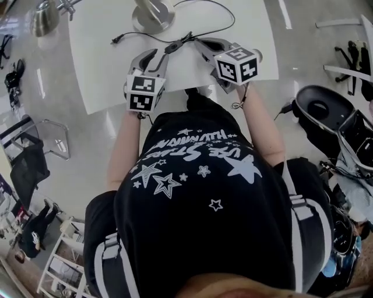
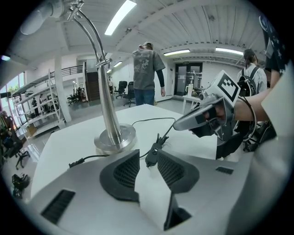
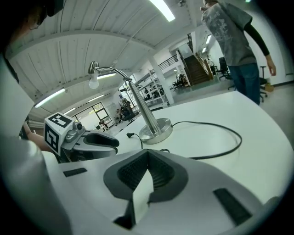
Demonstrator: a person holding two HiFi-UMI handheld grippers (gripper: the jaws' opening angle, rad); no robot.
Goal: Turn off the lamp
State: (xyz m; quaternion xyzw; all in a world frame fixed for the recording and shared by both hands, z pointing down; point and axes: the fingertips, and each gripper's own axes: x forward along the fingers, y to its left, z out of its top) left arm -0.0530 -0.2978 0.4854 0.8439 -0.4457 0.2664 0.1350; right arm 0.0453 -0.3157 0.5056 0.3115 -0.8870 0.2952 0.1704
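We log the left gripper (image 2: 148,157) jaws apart, black inline cord switch (image 2: 154,151) between their tips at frame centre, right gripper (image 3: 147,156) closed on nothing, lamp (image 1: 152,14) at top centre.

Table (image 1: 105,75): white and flat, with lots of bare top.
Lamp foot (image 1: 152,16): round and shiny silver. It stands on the table on the far side, and a silver pole goes up from it.
Cord (image 3: 229,133): thin and black. It lies on the table and makes a big loop out from the lamp foot.
Switch (image 2: 153,153): small and black, on the cord, closer to the near edge than the lamp foot.
Plug end (image 2: 73,163): black, lying on the table near the lamp foot.
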